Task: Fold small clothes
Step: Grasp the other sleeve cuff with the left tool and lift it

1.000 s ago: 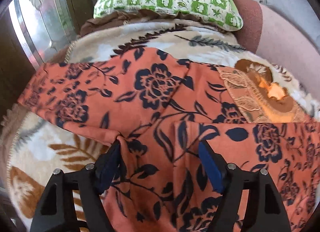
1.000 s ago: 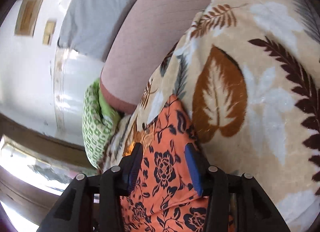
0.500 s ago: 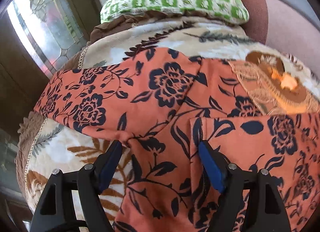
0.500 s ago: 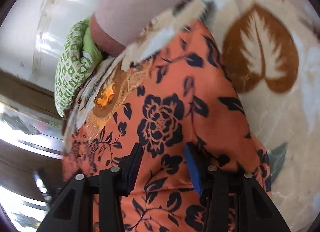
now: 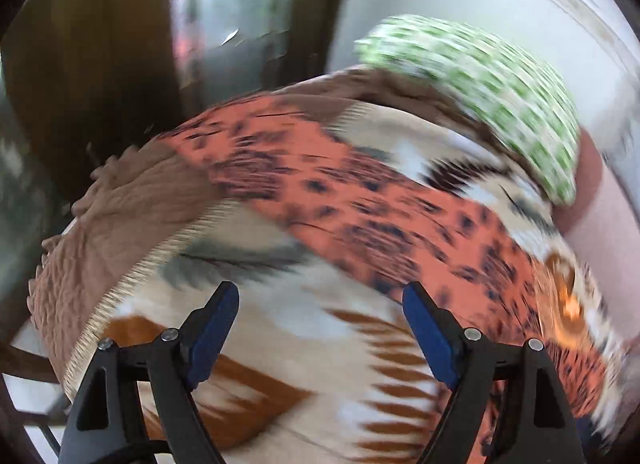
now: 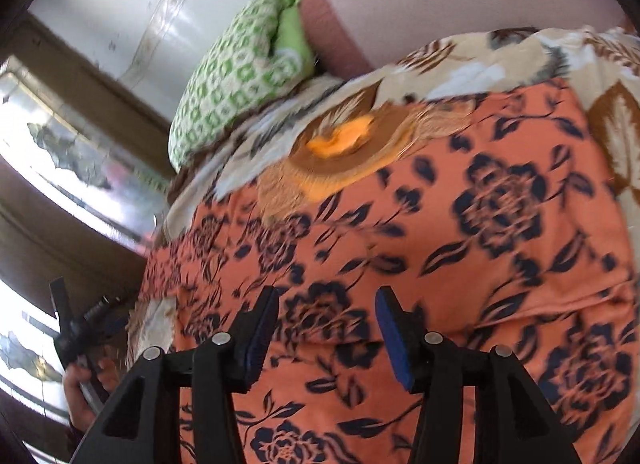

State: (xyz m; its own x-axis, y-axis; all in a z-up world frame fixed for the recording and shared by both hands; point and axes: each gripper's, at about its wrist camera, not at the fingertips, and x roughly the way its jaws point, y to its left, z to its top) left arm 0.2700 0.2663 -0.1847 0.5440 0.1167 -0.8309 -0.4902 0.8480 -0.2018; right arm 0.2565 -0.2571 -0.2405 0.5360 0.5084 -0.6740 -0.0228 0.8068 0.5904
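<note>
Clearly our orange floral garment (image 6: 460,248) lies spread on the leaf-print blanket (image 5: 280,328), thin, limp and light; both tools, left (image 5: 320,328) and right (image 6: 326,328), are opening, empty, so we'd pinch a hem corner.

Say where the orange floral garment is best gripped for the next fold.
Probably the orange floral garment's long sleeve, at its far end, coming from the window side: it lies flat, stretched out across the leaf-print blanket, an exposed end to pinch.
</note>
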